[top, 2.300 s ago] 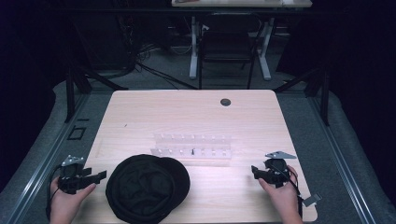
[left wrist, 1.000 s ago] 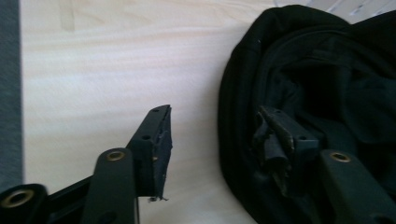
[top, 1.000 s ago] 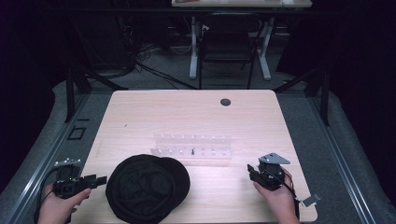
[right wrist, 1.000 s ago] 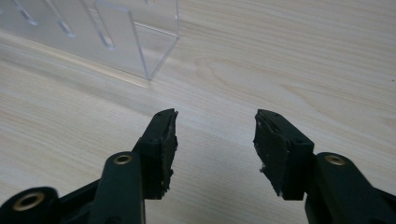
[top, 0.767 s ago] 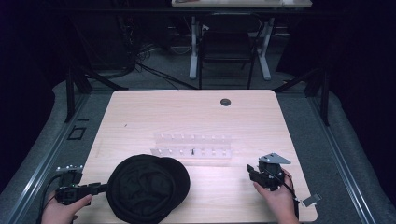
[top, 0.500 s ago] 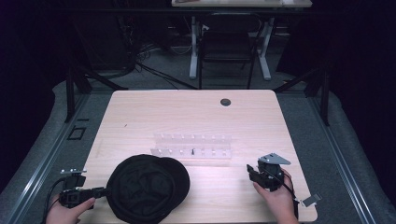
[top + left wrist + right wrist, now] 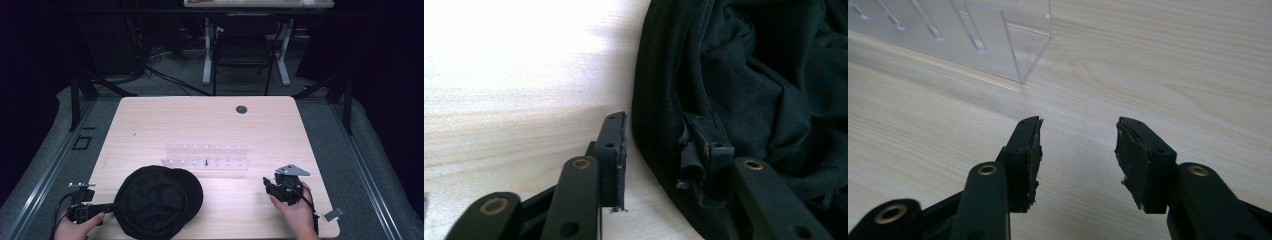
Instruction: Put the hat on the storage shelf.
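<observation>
One crumpled black cap [image 7: 159,201] straddled by left tool [image 7: 664,150].

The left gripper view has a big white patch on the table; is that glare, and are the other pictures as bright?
Left gripper view: yes, the wooden table washes out white beside the black cap. Right gripper view: even light, clear grain. High view: table lit, surroundings dark.

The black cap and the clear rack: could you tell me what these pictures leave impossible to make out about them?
- Black cap, high view: its near edge is cut off by the bottom of the frame; dark folds hide any detail.
- Cap in the left gripper view: the left gripper straddles its rim with open jaws; contact cannot be told.
- Clear rack, high view: the small dark item in one slot is too small to identify.
- Rack in the right gripper view: cut off by the top and left edges.
</observation>
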Available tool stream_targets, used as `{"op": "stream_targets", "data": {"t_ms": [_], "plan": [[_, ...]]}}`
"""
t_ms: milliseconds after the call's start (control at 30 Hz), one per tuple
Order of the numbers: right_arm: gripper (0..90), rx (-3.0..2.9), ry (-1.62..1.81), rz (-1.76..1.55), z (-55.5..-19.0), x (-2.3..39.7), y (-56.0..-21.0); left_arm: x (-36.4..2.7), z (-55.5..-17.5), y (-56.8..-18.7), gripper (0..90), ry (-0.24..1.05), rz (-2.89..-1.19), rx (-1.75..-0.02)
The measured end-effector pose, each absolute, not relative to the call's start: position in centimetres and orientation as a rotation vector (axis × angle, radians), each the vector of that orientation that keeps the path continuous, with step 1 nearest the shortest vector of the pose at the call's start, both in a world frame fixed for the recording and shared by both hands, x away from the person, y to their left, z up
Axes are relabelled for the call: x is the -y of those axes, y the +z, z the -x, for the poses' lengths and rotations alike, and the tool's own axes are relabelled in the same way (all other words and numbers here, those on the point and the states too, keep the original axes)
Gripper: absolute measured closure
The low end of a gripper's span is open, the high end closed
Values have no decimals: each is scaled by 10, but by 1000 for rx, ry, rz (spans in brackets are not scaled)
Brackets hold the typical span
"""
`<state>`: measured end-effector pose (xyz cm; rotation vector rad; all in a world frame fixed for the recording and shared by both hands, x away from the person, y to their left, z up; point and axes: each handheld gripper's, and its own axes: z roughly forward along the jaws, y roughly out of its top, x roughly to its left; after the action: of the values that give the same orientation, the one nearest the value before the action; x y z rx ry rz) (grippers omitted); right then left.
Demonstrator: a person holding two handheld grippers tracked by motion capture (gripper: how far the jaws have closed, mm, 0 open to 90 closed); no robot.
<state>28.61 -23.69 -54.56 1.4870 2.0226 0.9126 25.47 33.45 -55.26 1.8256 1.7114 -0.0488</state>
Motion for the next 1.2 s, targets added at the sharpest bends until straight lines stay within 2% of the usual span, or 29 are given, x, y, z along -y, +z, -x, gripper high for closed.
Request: {"op": "stream_targets", "data": {"t_ms": [700,1200], "plan": [[522,-2036,925,-1497,-287,236,-547,-327,-264,-552,835,-98,-1862,-1705],[514,-2034,943,-1508,-287,237,-547,-330,-268,-521,845,-119,-1838,-1643]]}}
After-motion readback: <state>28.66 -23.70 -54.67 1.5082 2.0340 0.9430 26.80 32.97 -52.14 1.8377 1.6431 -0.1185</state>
